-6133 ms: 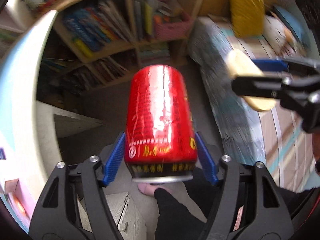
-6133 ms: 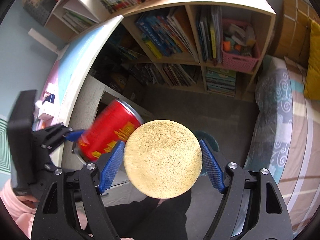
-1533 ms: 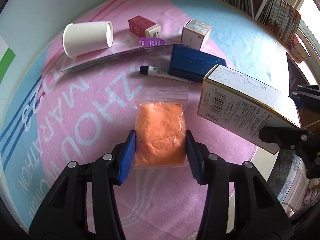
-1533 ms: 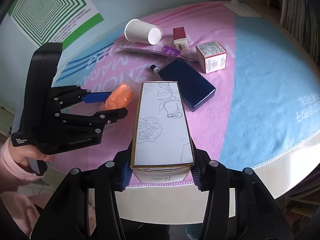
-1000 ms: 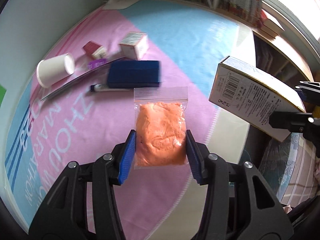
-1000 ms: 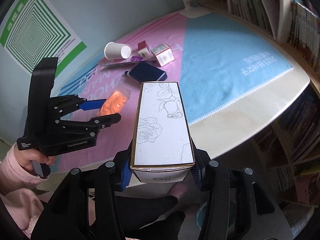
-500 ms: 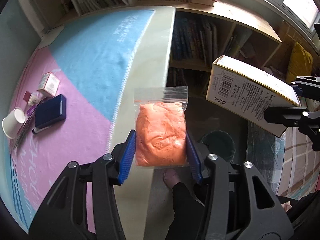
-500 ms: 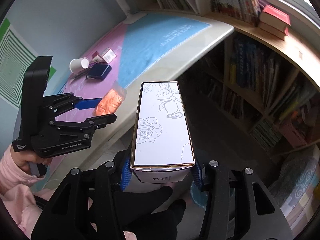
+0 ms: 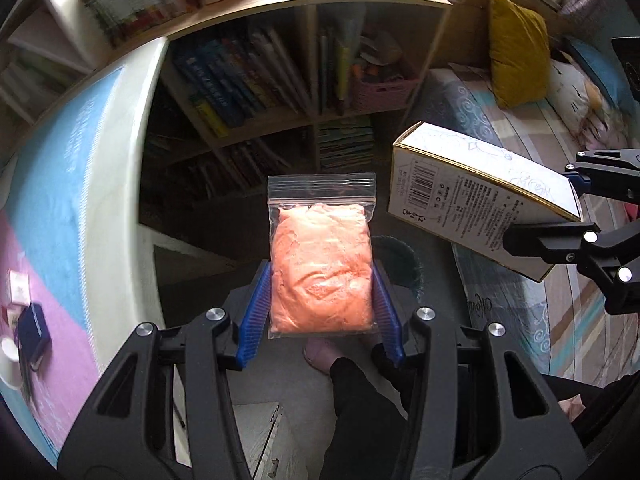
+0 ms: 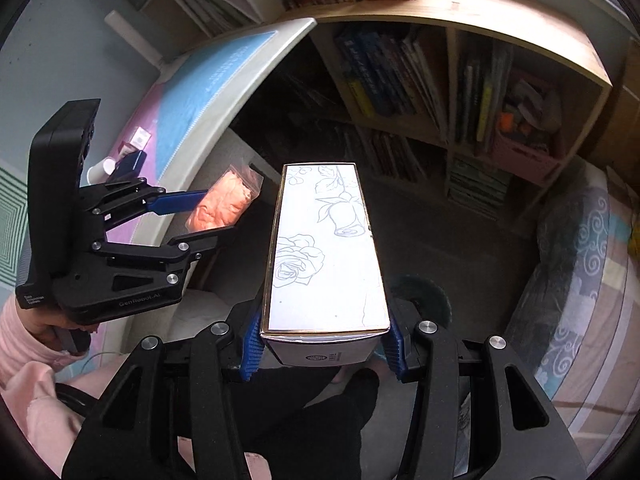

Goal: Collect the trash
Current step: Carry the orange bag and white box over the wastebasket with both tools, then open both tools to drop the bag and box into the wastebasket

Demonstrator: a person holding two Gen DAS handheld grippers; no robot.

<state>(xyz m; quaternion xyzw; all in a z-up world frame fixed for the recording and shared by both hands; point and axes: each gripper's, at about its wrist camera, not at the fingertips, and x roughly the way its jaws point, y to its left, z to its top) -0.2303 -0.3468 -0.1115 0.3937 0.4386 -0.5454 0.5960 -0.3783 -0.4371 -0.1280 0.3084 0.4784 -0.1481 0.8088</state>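
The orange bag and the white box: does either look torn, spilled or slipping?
Nothing stands out. The orange bag sits sealed and upright between the left gripper fingers; the white box is intact, held squarely by the right gripper.

Soft daylight enters from the upper right, brightening the bed (image 9: 560, 152) and the shelf top (image 10: 480, 12). The floor (image 10: 420, 232) and lower bookshelf (image 9: 256, 120) sit in deep shadow. Strong fisheye bending curves the desk edge (image 9: 132, 168), and dark vignetting fills the corners. Books at the upper left of the left view are motion-blurred; the bag (image 9: 320, 268) and box (image 10: 326, 248) look sharp.
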